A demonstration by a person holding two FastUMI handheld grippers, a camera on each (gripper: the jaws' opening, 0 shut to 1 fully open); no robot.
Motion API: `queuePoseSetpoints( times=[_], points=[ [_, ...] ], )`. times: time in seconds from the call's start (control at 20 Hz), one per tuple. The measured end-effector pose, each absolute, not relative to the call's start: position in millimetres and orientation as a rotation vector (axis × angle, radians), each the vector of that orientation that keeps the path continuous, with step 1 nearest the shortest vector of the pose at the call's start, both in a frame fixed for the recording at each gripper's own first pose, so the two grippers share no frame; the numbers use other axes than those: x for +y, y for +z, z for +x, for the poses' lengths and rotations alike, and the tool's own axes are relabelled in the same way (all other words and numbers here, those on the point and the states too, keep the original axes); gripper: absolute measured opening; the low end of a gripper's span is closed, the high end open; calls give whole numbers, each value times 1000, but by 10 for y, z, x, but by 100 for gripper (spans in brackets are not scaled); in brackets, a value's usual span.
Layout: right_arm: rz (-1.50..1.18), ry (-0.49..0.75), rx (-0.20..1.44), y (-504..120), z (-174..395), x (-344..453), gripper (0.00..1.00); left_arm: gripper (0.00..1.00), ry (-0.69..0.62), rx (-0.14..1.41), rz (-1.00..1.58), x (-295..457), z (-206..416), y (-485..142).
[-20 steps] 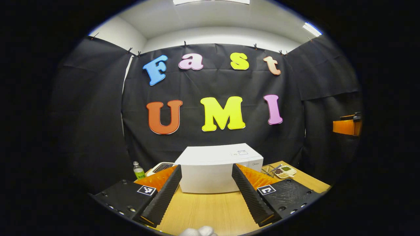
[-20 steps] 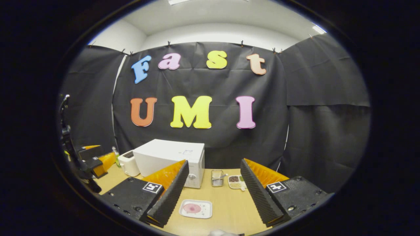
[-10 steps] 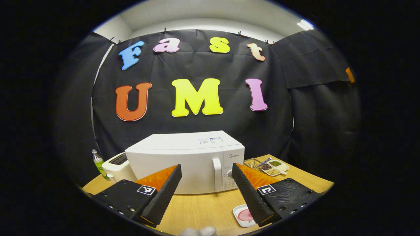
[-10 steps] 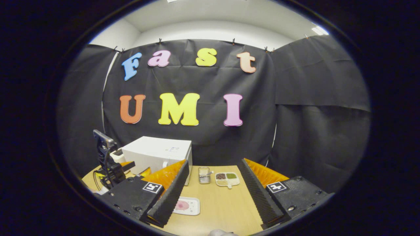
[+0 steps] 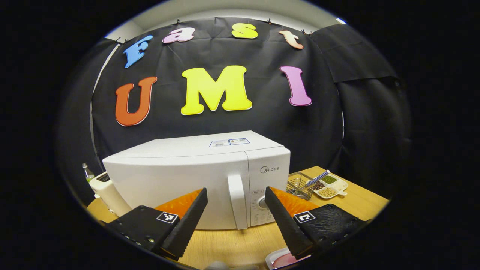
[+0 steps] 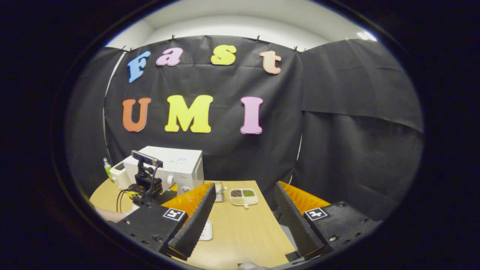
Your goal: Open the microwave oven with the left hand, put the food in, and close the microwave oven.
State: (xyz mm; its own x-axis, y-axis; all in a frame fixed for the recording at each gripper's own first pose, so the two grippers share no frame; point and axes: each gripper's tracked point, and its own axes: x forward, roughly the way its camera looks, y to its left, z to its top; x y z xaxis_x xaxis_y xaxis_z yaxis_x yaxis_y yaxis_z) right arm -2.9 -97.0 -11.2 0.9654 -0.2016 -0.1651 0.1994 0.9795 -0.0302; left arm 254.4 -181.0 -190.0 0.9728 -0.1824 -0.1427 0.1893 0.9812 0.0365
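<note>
Left gripper point(image 5: 235, 219), fingers spread and empty, faces the closed microwave's point(image 5: 195, 176) door handle point(image 5: 237, 200); a misaligned approach could shove the oven back across the desk point(image 5: 232, 243).

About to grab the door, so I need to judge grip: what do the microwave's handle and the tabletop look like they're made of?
Handle: seems smooth white plastic, matching the microwave casing, with a soft sheen, so possibly slippery. Table: pale wood-grain surface, matte; laminate or real wood, cannot tell.

table point(image 5: 232, 247): wood | on it: microwave point(image 5: 180, 176), toaster point(image 5: 107, 191), bottle point(image 5: 88, 173), wire basket point(image 5: 298, 185), divided dish point(image 5: 330, 185), plate point(image 5: 279, 259)
</note>
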Motion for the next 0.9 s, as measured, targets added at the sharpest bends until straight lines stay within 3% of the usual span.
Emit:
queuePoseSetpoints(
  times=[0.15, 0.2, 0.25, 0.3, 0.35, 0.4, 0.45, 0.55, 0.65, 0.7, 0.9],
  points=[
    [-22, -200, 185, -146, 21, -999, 100, 93, -186, 148, 47, -1852, 2682, -2001],
    [-25, -200, 187, -145, 38, -1001, 92, 92, -182, 156, 44, -1859, 2708, -2034],
    [-30, -203, 192, -135, 40, -1009, 100, 84, -183, 163, 39, -1865, 2750, -2059],
    [-35, -200, 198, -154, 46, -1013, 100, 80, -185, 174, 31, -1878, 2782, -2091],
    [-41, -199, 201, -151, 42, -1012, 100, 55, -182, 179, 25, -1869, 2788, -2113],
    [-48, -199, 202, -146, 37, -1014, 92, 42, -173, 179, 13, -1826, 2791, -2096],
    [-52, -199, 201, -139, 39, -1018, 100, 27, -168, 171, 19, -1846, 2791, -2090],
    [-42, -196, 205, -146, 35, -1006, 100, 23, -174, 171, 7, -1829, 2776, -2110],
    [-29, -196, 207, -178, 26, -1004, 100, 6, -186, 182, -16, -1827, 2781, -2109],
    [-24, -198, 208, -192, 7, -1007, 100, 13, -189, 189, -10, -1831, 2765, -2141],
    [-20, -196, 211, -223, -52, -965, 100, 12, -209, 212, -19, -1838, 2745, -2162]
  ],
)
